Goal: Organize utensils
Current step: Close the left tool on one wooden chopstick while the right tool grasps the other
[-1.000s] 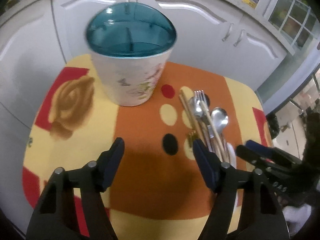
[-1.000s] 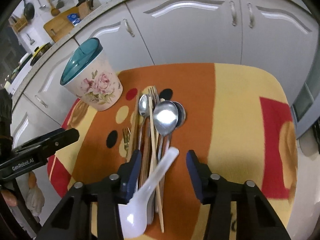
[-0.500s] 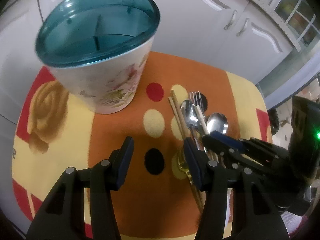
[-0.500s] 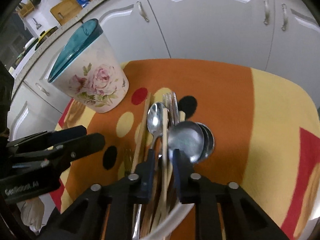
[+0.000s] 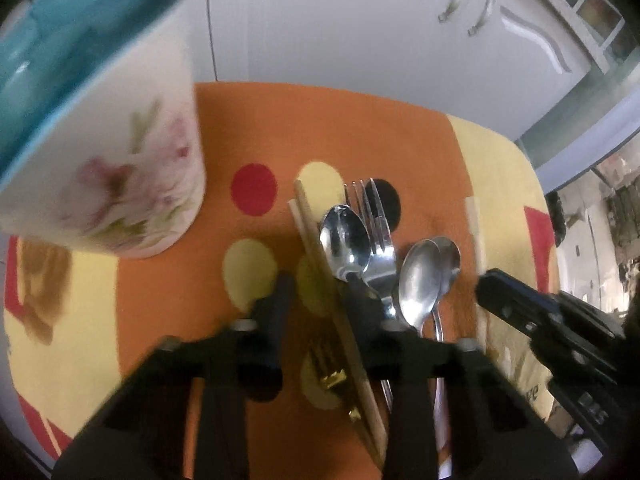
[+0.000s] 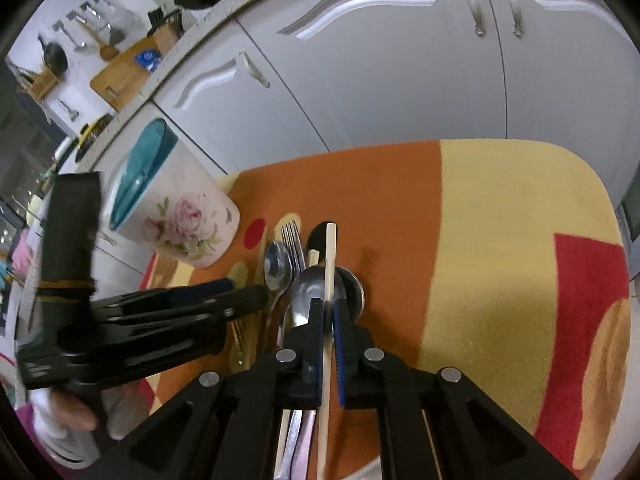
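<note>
Dim indoor light, fisheye bend at my edges.
My left view smears the holder; glare sits on the spoons; corners go black.

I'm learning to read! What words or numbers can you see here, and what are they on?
"ve": letters on the mat; the rest is hidden.
Marks on the right gripper: too blurred to read.
Label on the blue box: too small to read.

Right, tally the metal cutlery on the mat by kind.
Silver spoons: 3
Silver fork: 1
Gold fork: 1
Total: 5
</note>
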`<state>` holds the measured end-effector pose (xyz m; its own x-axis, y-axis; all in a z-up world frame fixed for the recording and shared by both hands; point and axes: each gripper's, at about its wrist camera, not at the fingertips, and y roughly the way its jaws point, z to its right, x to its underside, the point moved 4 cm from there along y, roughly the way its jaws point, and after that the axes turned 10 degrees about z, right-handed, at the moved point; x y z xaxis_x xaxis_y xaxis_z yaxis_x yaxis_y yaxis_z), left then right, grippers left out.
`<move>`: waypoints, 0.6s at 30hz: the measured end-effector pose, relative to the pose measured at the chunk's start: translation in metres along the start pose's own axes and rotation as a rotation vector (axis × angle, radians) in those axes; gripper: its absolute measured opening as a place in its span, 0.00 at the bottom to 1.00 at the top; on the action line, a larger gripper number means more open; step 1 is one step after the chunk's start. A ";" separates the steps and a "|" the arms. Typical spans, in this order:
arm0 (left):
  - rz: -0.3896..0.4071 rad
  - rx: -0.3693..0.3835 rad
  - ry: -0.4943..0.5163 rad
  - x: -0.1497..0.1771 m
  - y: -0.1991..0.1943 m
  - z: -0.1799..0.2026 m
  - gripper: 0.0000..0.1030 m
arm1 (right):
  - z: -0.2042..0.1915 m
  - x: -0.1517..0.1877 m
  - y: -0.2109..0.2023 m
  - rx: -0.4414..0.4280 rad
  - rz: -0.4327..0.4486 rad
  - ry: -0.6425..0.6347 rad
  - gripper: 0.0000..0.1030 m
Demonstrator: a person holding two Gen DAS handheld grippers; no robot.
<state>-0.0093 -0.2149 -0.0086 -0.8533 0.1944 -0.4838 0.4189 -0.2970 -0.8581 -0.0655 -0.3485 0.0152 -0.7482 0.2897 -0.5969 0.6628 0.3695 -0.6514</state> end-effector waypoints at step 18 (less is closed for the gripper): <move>0.162 0.141 -0.046 -0.014 -0.088 -0.023 0.05 | -0.029 -0.020 -0.039 -0.036 0.106 -0.032 0.04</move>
<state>-0.0269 -0.1705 0.0702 -0.7928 0.0911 -0.6026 0.5073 -0.4492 -0.7354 -0.0771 -0.3434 0.0659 -0.6722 0.3007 -0.6765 0.7361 0.3695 -0.5671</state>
